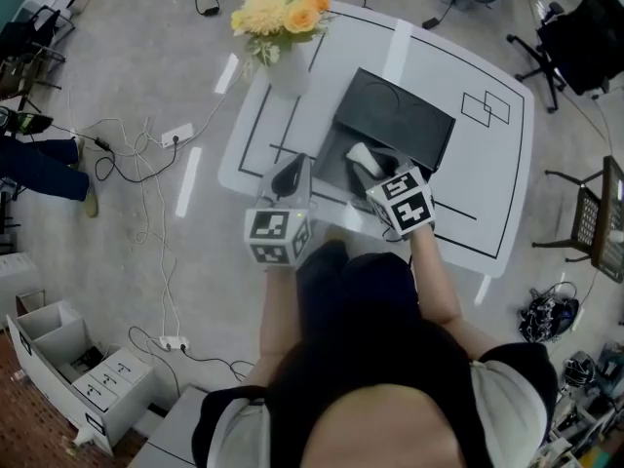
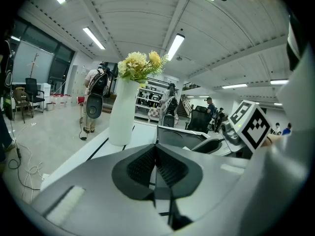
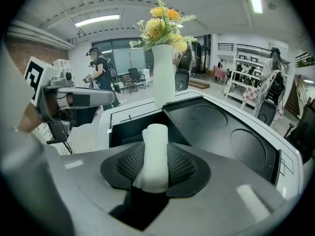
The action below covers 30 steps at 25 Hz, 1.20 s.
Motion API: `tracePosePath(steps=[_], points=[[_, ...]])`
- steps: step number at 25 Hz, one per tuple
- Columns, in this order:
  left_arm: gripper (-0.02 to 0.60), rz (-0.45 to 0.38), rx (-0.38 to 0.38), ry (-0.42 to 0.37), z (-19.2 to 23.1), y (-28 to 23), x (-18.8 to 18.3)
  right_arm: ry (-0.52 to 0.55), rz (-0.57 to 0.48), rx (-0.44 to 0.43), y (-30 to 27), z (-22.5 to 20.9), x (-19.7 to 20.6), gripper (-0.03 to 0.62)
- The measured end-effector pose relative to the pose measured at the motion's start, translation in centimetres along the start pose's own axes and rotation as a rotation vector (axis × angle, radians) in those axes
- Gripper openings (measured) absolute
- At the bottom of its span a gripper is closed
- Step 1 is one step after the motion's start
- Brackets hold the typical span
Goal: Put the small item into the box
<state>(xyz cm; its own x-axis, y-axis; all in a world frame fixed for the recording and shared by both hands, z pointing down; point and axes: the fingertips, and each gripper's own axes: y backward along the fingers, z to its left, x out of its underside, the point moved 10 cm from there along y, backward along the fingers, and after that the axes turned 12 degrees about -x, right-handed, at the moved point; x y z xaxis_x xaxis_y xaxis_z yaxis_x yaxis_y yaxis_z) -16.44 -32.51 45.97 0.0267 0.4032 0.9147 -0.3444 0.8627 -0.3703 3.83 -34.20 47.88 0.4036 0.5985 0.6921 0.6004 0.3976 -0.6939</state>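
Person's head [image 1: 370, 359] above box [image 1: 400, 115], white table [image 1: 492, 178], grey floor [image 1: 136, 76].

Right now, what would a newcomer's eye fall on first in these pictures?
The yellow and orange flowers in a white vase at the table's far edge stand out first. Next comes the right gripper, shut on a white roll over the open black box at mid-table, its lid tipped back. The left gripper is shut and empty, left of the box near the front edge.
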Motion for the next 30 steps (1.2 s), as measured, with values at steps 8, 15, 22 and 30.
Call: tracePosePath(steps=[8, 15, 22, 30], points=[[0.009, 0.006, -0.017, 0.004, 0.7, 0.1, 0.1, 0.000, 0.046, -0.024, -1.5, -0.1, 0.2, 0.141], [0.009, 0.005, -0.031, 0.011, 1.2, 0.3, 0.1, -0.023, 0.095, -0.043, -2.5, -0.4, 0.3, 0.141], [0.009, 0.011, -0.043, 0.014, 1.7, 0.5, 0.2, -0.020, 0.169, -0.078, -3.2, -0.9, 0.4, 0.141], [0.009, 0.011, -0.046, 0.016, 1.9, 0.5, 0.1, 0.006, 0.260, -0.102, -4.0, -0.6, -0.1, 0.141]])
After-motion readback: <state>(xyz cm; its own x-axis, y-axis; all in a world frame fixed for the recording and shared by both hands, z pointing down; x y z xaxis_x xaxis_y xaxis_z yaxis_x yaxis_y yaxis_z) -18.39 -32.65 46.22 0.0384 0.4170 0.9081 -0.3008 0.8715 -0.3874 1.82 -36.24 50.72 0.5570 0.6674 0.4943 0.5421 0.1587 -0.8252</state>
